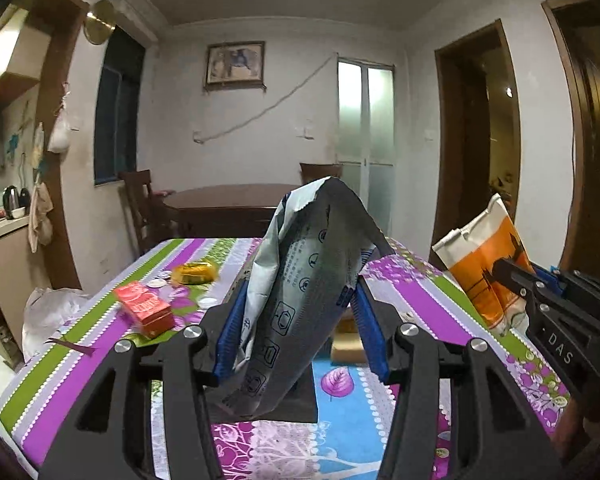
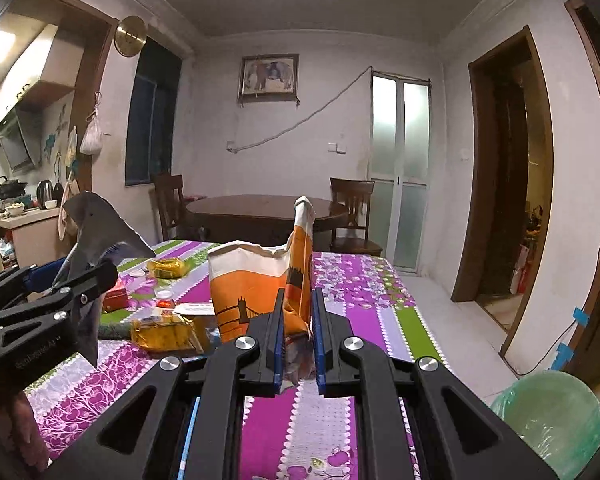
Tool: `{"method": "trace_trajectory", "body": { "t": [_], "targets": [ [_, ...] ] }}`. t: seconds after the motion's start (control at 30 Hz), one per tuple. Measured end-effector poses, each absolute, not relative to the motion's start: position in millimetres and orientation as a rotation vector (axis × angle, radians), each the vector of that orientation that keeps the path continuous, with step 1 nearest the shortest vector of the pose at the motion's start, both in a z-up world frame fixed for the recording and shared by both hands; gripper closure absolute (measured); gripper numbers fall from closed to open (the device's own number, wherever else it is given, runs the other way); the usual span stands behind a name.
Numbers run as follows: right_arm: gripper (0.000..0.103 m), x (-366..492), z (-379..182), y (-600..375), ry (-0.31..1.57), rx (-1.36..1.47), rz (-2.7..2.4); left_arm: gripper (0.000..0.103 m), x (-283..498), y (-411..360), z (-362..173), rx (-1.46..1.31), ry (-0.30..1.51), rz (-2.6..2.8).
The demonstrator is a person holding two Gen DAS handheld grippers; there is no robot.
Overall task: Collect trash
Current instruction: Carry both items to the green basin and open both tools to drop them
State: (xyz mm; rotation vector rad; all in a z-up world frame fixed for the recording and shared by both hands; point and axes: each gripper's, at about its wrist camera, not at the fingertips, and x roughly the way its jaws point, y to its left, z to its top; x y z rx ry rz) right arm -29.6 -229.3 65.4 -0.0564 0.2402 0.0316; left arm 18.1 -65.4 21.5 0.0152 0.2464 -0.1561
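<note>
My left gripper (image 1: 298,320) is shut on a grey foil wrapper (image 1: 296,280) and holds it up above the table; the wrapper also shows in the right wrist view (image 2: 92,232). My right gripper (image 2: 296,320) is shut on an orange and white bag (image 2: 260,288), held upright over the table; the bag also shows at the right of the left wrist view (image 1: 484,264). On the floral tablecloth (image 1: 400,304) lie a red box (image 1: 144,308), a yellow wrapper (image 1: 194,273) and bottle caps (image 1: 158,282). Another yellow wrapper (image 2: 168,332) lies left of the bag.
A green-lined bin (image 2: 552,416) stands on the floor at the right of the table. A white plastic bag (image 1: 48,312) sits at the table's left edge. A round wooden table (image 2: 260,208) with chairs stands behind. A kitchen counter (image 2: 16,216) is at left.
</note>
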Motion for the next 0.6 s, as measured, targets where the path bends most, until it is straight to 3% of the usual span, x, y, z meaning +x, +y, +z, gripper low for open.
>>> {"method": "trace_trajectory", "body": {
  "t": [0.37,0.6],
  "targets": [
    [0.091,-43.5,81.5,-237.6,0.248,-0.059,0.041,0.054,24.1,-61.9,18.2,0.013,0.284,-0.180],
    [0.091,-53.1,96.4,-295.2,0.285,-0.047,-0.076,0.054,49.1,-108.1,18.7,0.046,0.330,-0.300]
  ]
}}
